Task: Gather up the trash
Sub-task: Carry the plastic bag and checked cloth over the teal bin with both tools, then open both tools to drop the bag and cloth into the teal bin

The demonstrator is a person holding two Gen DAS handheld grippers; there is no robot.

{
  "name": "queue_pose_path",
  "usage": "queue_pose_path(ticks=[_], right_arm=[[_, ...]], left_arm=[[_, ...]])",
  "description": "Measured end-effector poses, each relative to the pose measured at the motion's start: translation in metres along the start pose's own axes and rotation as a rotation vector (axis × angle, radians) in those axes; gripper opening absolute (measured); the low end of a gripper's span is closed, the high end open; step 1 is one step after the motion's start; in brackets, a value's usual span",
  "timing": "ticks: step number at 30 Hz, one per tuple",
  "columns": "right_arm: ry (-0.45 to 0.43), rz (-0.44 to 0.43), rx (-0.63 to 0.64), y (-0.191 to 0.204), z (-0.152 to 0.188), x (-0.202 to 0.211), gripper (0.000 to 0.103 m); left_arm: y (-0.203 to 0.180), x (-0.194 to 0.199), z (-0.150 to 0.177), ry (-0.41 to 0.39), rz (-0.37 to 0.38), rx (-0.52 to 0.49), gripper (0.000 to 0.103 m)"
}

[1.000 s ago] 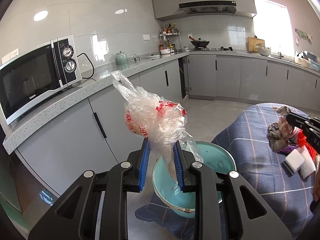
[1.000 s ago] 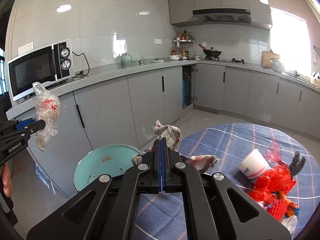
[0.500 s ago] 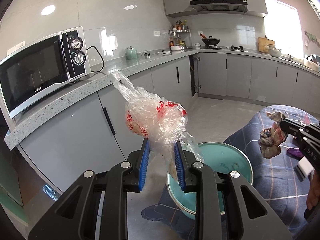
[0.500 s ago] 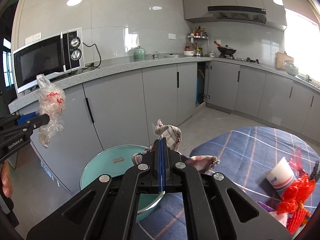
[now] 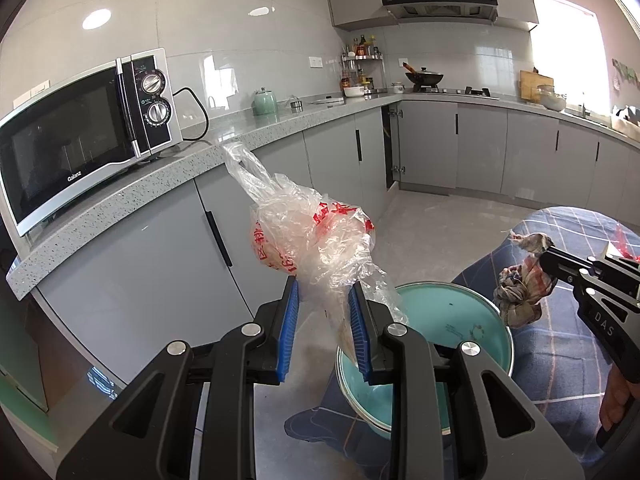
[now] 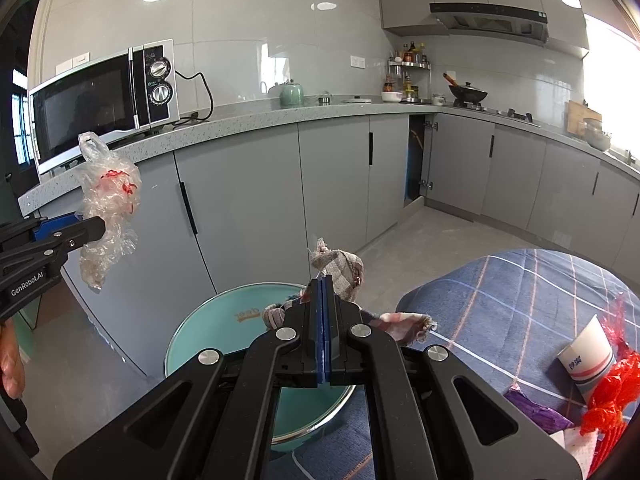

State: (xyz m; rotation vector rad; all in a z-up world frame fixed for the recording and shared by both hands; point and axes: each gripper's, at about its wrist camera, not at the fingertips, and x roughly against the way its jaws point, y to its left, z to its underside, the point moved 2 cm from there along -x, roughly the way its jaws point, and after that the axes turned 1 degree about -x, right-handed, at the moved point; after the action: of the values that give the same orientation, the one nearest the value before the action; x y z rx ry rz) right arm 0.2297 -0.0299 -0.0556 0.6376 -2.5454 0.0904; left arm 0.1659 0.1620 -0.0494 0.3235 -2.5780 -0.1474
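Note:
My left gripper (image 5: 323, 300) is shut on a crumpled clear plastic bag (image 5: 312, 236) with red print, held in the air above and left of a teal bin (image 5: 460, 320); the bag also shows in the right wrist view (image 6: 108, 200). My right gripper (image 6: 324, 280) is shut on a checked cloth rag (image 6: 340, 270), held over the teal bin (image 6: 224, 320). From the left wrist view the rag (image 5: 520, 296) hangs at the bin's right rim.
A table with a blue checked cloth (image 6: 520, 300) holds a paper cup (image 6: 586, 356), red plastic trash (image 6: 612, 392) and a purple wrapper (image 6: 536, 412). Grey cabinets (image 6: 240, 208) and a counter with a microwave (image 6: 104, 100) stand behind the bin.
Both grippers have swung left toward the bin with their loads. The rag has moved from over the table to the bin's rim. The table trash has slid right in view.

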Motion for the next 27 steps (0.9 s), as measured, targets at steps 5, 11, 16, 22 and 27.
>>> queue_pose_path(ticks=[5,11,16,22,27], right_arm=[[0.01,-0.003,0.011,0.004,0.001,-0.005,0.001],[0.016,-0.005,0.02,0.006,0.002,-0.008,0.001],[0.027,-0.015,0.032,0.008,0.004,-0.014,0.004],[0.033,-0.004,0.013,0.001,0.007,-0.018,0.037],[0.036,0.016,-0.008,-0.007,0.009,-0.013,0.042]], left_arm=[[-0.001,-0.004,0.0,0.005,0.01,-0.006,0.027],[-0.007,-0.006,0.002,0.011,0.018,-0.017,0.027],[-0.011,-0.007,0.001,0.006,0.014,-0.033,0.048],[-0.015,-0.007,0.003,0.001,0.011,-0.041,0.068],[-0.019,-0.006,0.004,0.001,0.019,-0.049,0.072]])
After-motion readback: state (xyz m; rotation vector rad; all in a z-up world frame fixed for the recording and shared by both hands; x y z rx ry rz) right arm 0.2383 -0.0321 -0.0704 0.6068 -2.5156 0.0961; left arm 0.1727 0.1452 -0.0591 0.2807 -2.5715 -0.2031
